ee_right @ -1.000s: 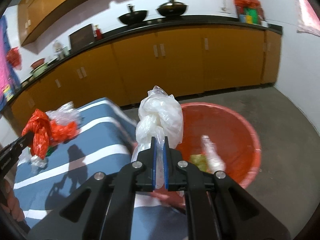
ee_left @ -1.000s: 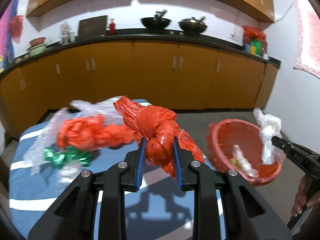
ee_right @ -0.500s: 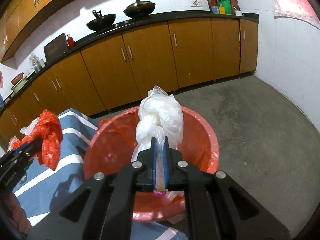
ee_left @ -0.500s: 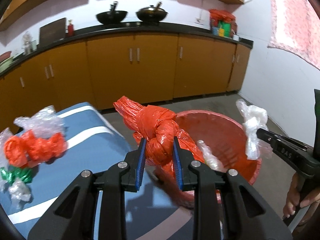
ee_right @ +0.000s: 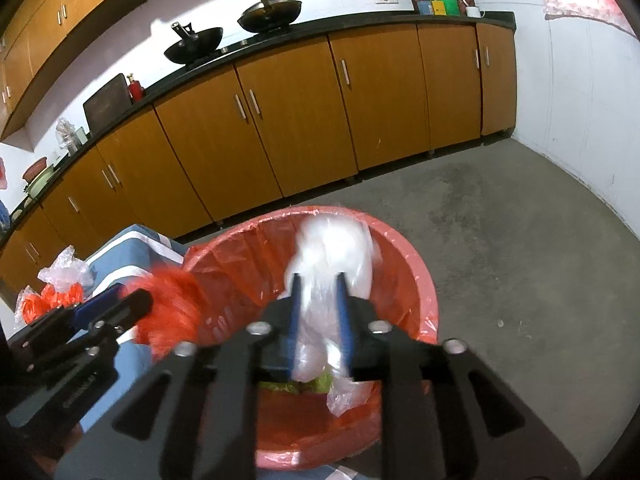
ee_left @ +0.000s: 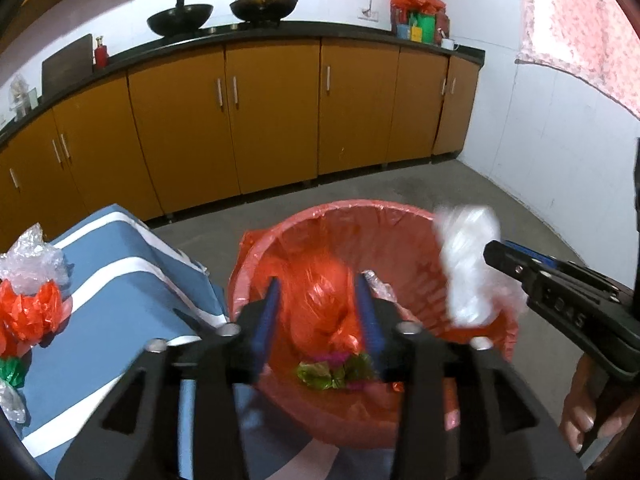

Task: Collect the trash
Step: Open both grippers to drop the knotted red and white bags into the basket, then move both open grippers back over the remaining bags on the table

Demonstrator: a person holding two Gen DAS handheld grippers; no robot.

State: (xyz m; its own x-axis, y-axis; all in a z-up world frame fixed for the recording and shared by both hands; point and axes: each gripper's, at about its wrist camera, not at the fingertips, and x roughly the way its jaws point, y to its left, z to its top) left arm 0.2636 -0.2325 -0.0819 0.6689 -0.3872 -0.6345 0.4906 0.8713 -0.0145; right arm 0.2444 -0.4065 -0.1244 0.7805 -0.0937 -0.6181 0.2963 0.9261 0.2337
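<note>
A red-lined trash bin [ee_left: 328, 216] stands on the floor beside the blue striped table; it also shows in the right wrist view [ee_right: 424, 280]. My left gripper [ee_left: 320, 316] is open over the bin, and the blurred red knotted bag [ee_left: 320, 304] drops between its fingers. My right gripper [ee_right: 318, 312] is open over the bin, and the blurred white plastic bag [ee_right: 332, 256] falls between its fingers. The white bag also shows in the left wrist view [ee_left: 466, 264]. Green and pink wrappers [ee_left: 332, 368] lie inside the bin.
On the blue striped table [ee_left: 120, 264] at the left lie a red plastic bag [ee_left: 32, 312], clear plastic [ee_left: 28, 256] and a green wrapper [ee_left: 10, 372]. Orange kitchen cabinets [ee_left: 272, 120] line the back wall. A white wall [ee_left: 560, 152] stands at the right.
Both grippers moved over the bin and opened. The red bag and the white bag have left the fingers and are falling into the bin.
</note>
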